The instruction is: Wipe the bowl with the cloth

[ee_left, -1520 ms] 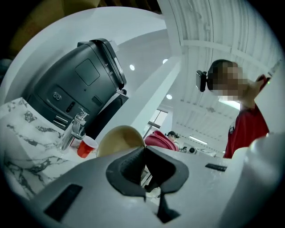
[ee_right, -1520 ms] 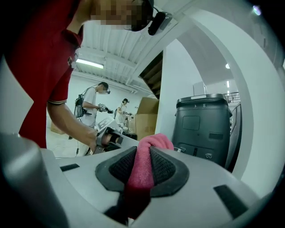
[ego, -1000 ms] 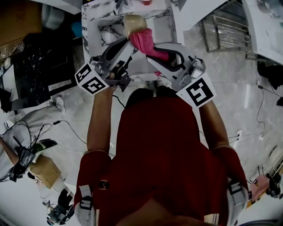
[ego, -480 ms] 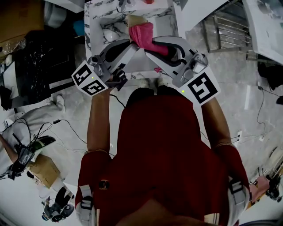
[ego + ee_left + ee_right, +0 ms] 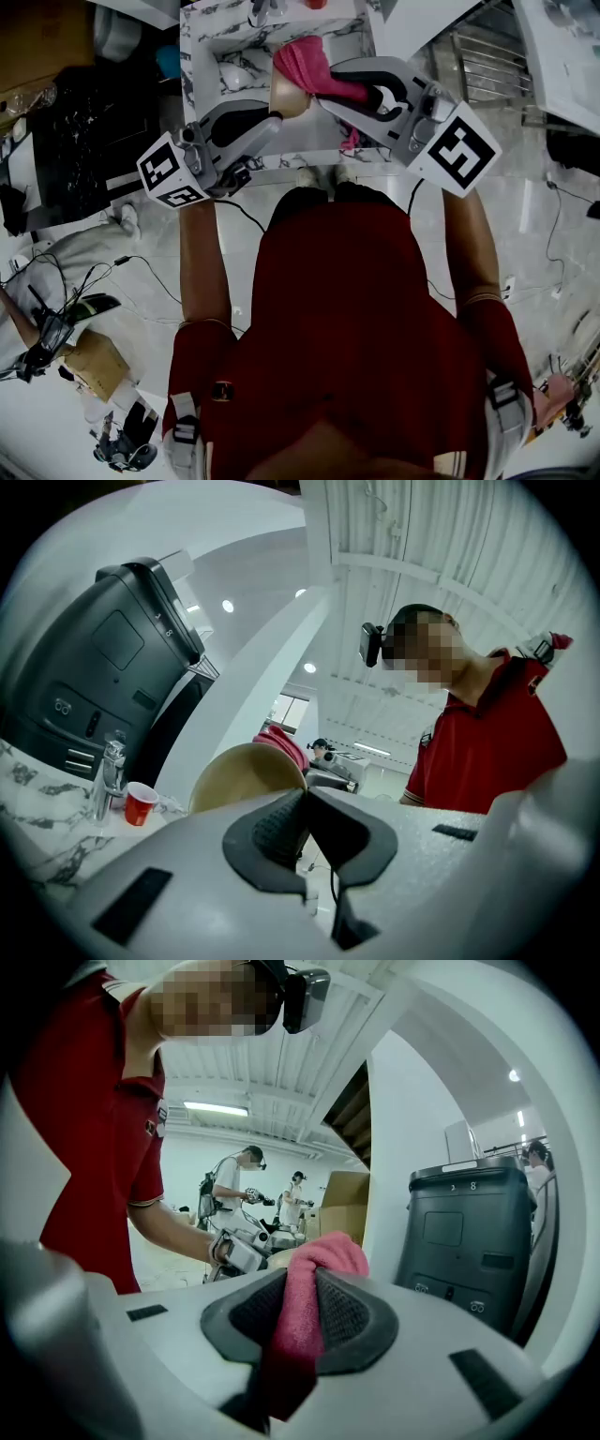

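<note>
Bowl (image 5: 286, 96) up at top centre of the head view, tilted on edge, and my left gripper (image 5: 274, 114) has its jaws nipped almost together on the rim. Just right of it, pink cloth (image 5: 302, 61) lies against the bowl, squeezed between the jaws of my right gripper (image 5: 323, 86).

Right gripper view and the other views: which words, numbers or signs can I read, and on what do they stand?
"8": on the top edge of the dark grey machine; the digit beside it is too blurred to read.
Left marker cube, right marker cube: black-and-white square patterns, no letters.
Nothing else is readable.
</note>
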The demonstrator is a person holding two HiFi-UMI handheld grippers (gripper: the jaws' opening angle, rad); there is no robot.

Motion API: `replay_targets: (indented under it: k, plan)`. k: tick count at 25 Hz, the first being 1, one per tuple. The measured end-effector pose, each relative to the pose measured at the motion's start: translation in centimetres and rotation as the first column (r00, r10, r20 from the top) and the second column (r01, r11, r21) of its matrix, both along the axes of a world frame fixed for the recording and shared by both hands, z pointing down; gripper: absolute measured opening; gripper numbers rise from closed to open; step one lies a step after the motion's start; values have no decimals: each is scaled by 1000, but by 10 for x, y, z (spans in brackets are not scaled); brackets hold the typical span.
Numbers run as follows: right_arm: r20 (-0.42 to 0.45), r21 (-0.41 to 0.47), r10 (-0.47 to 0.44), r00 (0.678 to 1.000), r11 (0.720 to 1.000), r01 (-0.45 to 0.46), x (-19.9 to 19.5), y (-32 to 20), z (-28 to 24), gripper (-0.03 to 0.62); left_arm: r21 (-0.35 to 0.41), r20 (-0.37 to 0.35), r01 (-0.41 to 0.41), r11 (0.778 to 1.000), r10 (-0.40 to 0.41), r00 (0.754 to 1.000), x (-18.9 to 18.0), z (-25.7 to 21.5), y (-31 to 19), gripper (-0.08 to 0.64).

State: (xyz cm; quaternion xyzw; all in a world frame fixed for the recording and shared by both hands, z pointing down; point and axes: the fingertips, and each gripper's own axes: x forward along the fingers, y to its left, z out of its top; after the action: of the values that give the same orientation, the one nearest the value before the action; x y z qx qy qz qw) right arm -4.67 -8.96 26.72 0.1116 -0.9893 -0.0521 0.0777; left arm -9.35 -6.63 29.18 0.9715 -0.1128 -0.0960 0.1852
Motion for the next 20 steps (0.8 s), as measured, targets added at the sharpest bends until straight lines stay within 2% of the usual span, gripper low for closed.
replay_targets:
  k: [8,16,20]
  plan:
    - [-21,1,-132,991,991,132,2,7,-1,86,24,8,-142,990,142,990,-8,-8,21,17]
    - [23,-34,-159,987,987,160,6,5,-3,86,35,-118,-220,975,223,968,-17,-24,35,17]
    - [43,-50,-175,984,983,177,8,6,-2,86,43,-158,-251,967,254,954,-19,-29,41,17]
